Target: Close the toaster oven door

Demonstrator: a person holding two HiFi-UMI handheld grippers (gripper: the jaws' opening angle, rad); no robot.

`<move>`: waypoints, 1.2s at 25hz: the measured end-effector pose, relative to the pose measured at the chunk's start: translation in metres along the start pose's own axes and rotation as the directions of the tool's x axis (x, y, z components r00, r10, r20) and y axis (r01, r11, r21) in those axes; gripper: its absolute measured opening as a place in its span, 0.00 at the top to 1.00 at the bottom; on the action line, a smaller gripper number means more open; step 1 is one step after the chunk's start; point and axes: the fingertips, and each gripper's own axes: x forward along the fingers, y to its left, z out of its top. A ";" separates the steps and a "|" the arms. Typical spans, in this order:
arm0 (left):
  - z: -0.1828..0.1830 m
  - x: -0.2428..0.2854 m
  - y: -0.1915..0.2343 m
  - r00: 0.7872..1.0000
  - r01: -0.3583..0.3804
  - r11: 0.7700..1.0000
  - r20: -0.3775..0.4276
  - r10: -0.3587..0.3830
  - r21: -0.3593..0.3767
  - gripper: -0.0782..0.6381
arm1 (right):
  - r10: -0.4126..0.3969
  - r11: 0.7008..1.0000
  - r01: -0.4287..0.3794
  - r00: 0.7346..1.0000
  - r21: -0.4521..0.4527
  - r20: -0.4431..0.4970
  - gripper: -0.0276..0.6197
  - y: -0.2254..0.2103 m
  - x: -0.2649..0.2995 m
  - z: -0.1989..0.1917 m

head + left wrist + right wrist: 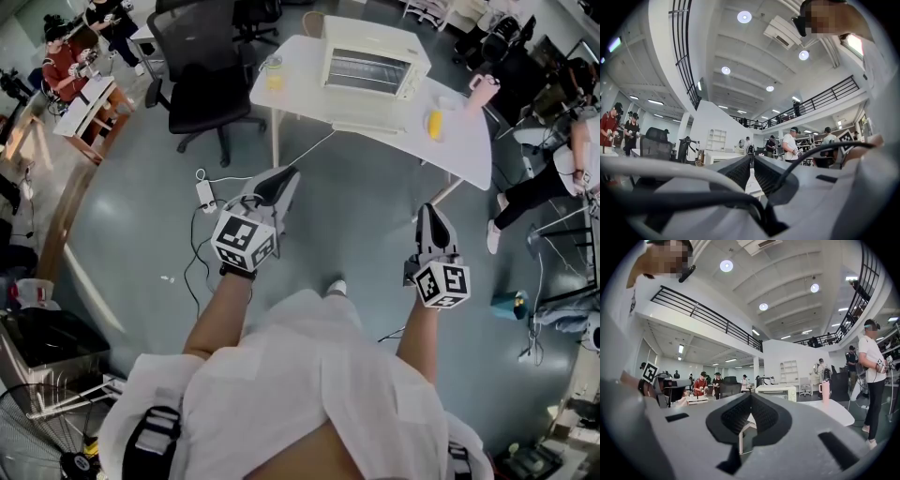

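The cream toaster oven [375, 58] stands on a white table [469, 150] at the top of the head view. Its door [367, 122] hangs open, folded down flat in front, and the rack inside shows. Both grippers are held over the floor well short of the table, pointing towards it. My left gripper [284, 180] is shut with nothing in it, and its pads [739, 171] taper to touching tips. My right gripper [431, 217] is also shut and empty. In the right gripper view the oven [776, 392] sits far ahead, just above the fingertips [751, 396].
On the table stand a glass of yellow drink [274, 73], a yellow item [434, 123] and a pink tumbler [483, 90]. A black office chair [202, 84] is left of the table. A power strip [206, 194] with cables lies on the floor. People work around the room.
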 end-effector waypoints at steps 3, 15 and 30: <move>-0.003 0.021 0.001 1.000 0.004 1.000 -0.007 -0.004 0.006 0.86 | 0.006 1.000 -0.006 1.000 0.007 0.000 0.95 -0.016 0.013 -0.002; 0.010 0.133 -0.014 1.000 0.005 1.000 0.012 -0.005 0.016 0.86 | 0.025 1.000 -0.025 1.000 0.011 0.001 0.95 -0.111 0.065 0.016; 0.000 0.223 -0.039 0.999 -0.046 0.999 0.029 0.046 0.013 0.86 | 0.105 0.995 -0.105 0.995 -0.005 0.001 0.95 -0.195 0.101 0.021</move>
